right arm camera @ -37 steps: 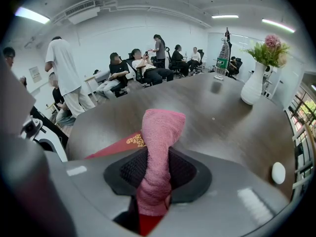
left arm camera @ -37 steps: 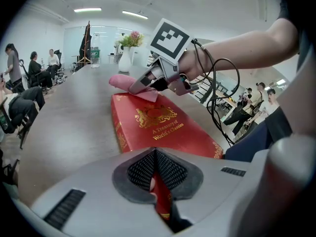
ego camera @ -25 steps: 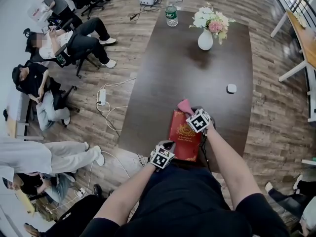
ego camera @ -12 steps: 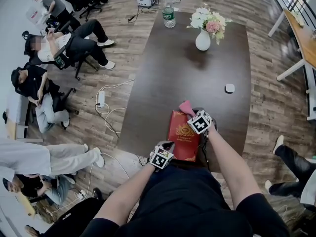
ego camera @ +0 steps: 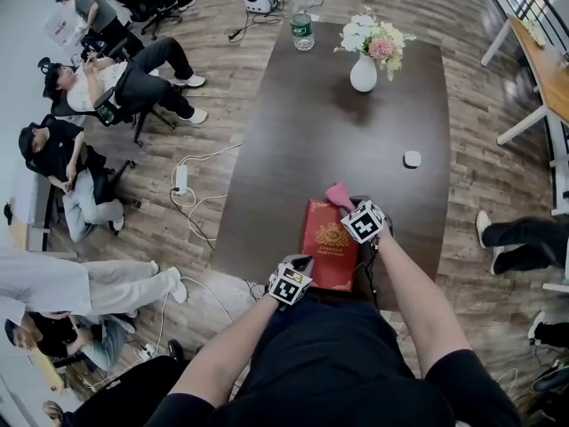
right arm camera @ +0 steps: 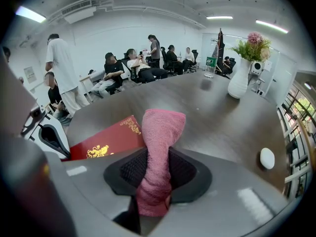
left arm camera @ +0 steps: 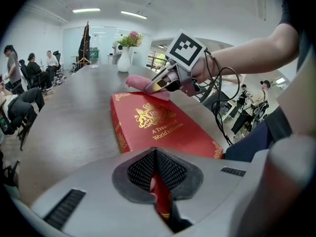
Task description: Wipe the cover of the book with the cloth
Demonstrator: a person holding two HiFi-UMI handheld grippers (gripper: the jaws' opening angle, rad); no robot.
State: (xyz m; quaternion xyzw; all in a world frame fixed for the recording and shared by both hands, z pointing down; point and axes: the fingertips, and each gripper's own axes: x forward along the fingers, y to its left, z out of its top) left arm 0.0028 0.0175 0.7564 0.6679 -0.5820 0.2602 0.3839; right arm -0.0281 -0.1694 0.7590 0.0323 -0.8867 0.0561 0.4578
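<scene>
A red book (ego camera: 328,247) with gold print lies on the dark table near its front edge; its cover also shows in the left gripper view (left arm camera: 158,125) and the right gripper view (right arm camera: 111,138). My left gripper (ego camera: 297,270) is shut on the book's near corner (left arm camera: 160,201). My right gripper (ego camera: 352,210) is shut on a pink cloth (right arm camera: 157,154), which hangs past the jaws at the book's far right corner (ego camera: 337,193). From the left gripper view the cloth (left arm camera: 143,83) rests at the book's far end under the right gripper (left arm camera: 163,85).
A white vase of flowers (ego camera: 364,71) and a water bottle (ego camera: 302,27) stand at the table's far end. A small white object (ego camera: 412,158) lies to the right. People sit on chairs (ego camera: 116,69) at the left; cables (ego camera: 191,181) cross the wooden floor.
The right gripper with the cloth has shifted slightly right and toward me along the book's far edge. The left gripper has stayed on the book's corner.
</scene>
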